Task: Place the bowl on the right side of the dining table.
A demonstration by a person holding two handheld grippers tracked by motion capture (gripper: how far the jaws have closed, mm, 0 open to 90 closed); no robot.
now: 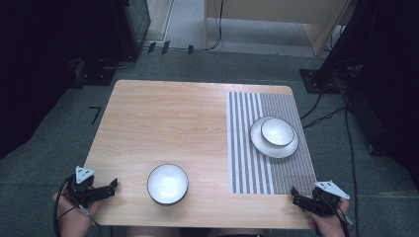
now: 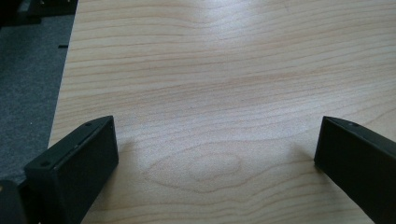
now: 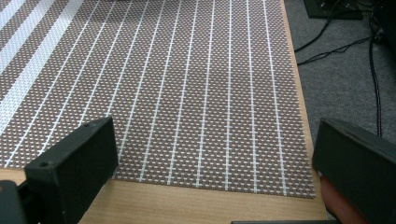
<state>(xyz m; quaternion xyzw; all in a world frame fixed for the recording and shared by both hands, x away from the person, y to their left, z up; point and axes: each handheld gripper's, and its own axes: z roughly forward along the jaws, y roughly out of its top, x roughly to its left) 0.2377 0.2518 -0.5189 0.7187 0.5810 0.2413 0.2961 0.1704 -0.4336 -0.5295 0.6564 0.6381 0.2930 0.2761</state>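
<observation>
Wooden table [image 1: 163, 123] | left tool [image 1: 112, 186] low, jaws apart | right tool [image 1: 295, 195] same

Plate [image 1: 269, 148] partly hidden under small bowl [image 1: 277, 131]. Both hands [image 1: 74, 217] cut off by bottom edge, high view. Placemat [image 3: 196, 84] cropped at top and left, right gripper view.

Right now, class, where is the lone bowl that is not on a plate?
In the high view the lone bowl sits on the bare wooden table near its front edge, between the left gripper and the striped placemat.
</observation>
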